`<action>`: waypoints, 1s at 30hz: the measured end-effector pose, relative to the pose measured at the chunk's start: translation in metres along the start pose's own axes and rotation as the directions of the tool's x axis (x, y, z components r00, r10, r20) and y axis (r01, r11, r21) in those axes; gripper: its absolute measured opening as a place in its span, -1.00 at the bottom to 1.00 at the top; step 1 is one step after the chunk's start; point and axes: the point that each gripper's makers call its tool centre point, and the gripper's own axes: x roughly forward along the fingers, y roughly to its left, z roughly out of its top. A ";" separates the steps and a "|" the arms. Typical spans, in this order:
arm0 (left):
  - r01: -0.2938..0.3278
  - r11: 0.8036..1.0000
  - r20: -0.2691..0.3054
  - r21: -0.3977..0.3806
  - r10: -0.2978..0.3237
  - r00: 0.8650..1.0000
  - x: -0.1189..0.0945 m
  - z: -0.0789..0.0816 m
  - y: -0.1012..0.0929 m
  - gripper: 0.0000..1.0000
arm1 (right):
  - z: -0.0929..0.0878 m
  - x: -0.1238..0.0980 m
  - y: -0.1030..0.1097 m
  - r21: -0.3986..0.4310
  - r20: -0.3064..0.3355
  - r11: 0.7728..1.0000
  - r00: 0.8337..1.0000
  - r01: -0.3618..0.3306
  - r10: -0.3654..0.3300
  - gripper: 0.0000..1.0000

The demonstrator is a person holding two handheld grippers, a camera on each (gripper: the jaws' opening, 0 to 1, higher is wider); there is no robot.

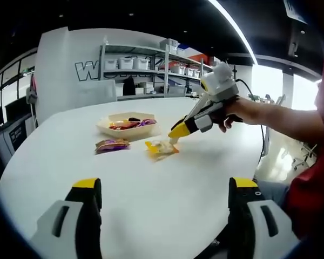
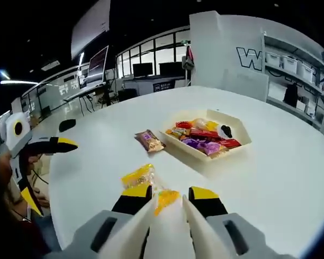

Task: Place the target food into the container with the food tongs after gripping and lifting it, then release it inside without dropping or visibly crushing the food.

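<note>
White gloss covers the large round desk, which carries little: a shallow cream hexagonal tray filled with red, purple and orange wrapped snacks, a brown-and-purple snack packet lying just beside the tray, and a yellow-orange wrapped snack with a pale centre nearer the desk's middle. In the left gripper view, the left claw hangs over bare desk at the near edge, its two yellow-tipped black prongs spread wide with nothing between them. Farther off in that view, the right claw comes in from the right, gripped by a person's hand, with its yellow tip down at the yellow-orange wrapped snack. In the right gripper view, pale tong blades run forward between the right claw's prongs, and the prongs are pressed onto those blades; the blade tips meet the orange wrapper, though I cannot tell whether the snack is off the desk. The tray sits well apart, to the far right in this view.

Behind the desk stands a white wall panel with a large outlined letter W, beside metal shelving stacked with white storage bins. Glass-walled offices with dark monitors line the far left, and a long strip light crosses the dark ceiling.
</note>
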 end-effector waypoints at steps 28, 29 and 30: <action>0.016 1.000 -0.026 0.021 -0.016 1.000 -0.001 -0.005 -0.007 0.90 | 0.022 0.012 0.038 -0.171 0.007 0.976 0.990 -0.135 0.138 -0.50; 0.018 1.000 -0.029 0.020 -0.018 0.999 -0.001 -0.005 -0.007 0.90 | 0.021 0.015 0.039 -0.172 -0.001 0.975 0.989 -0.143 0.145 -0.50; 0.018 1.000 -0.030 0.019 -0.018 0.999 -0.001 -0.005 -0.007 0.90 | 0.021 0.016 0.038 -0.172 -0.005 0.975 0.989 -0.143 0.145 -0.50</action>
